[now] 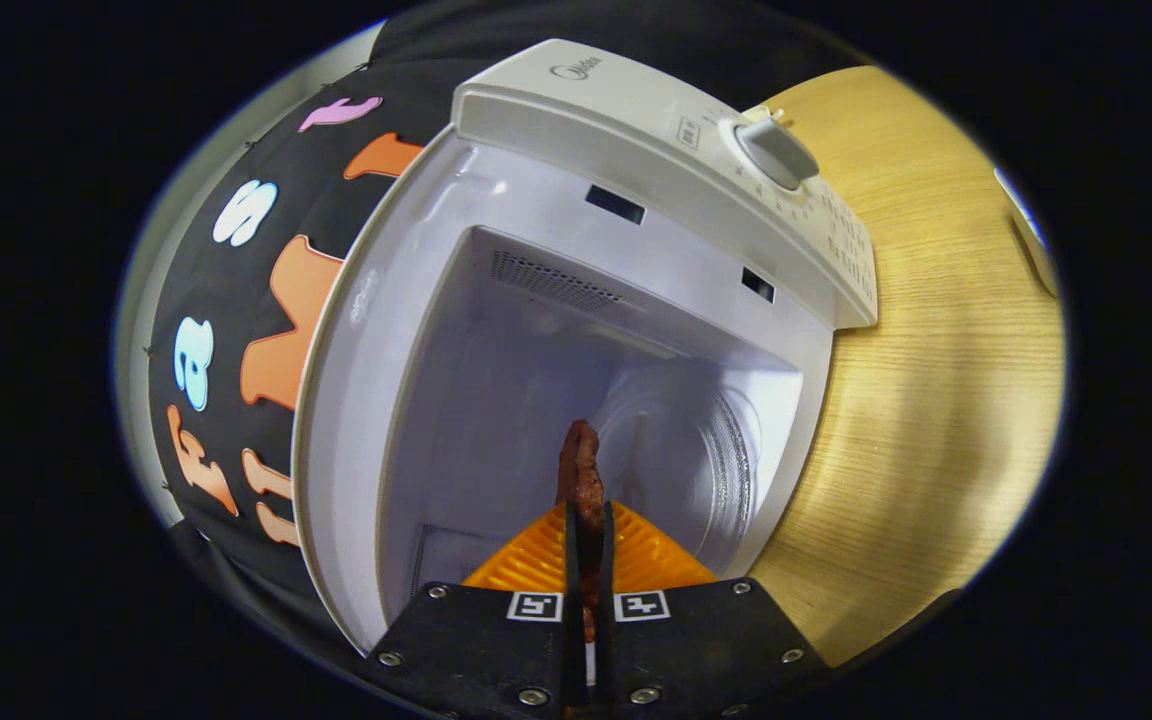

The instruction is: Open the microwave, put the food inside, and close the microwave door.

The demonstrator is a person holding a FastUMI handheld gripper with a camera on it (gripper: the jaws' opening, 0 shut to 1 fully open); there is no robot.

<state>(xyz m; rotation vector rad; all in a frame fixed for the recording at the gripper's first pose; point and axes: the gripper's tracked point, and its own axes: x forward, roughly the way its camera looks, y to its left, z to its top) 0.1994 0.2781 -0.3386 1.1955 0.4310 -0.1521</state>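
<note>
My tool [588,525] is clamped on the piece of food [581,470], which sticks out ahead of its fingers at the mouth of the open microwave [636,150]. I judge this the loading step: next I must carry it onto the glass turntable [706,450] and let go.
</note>
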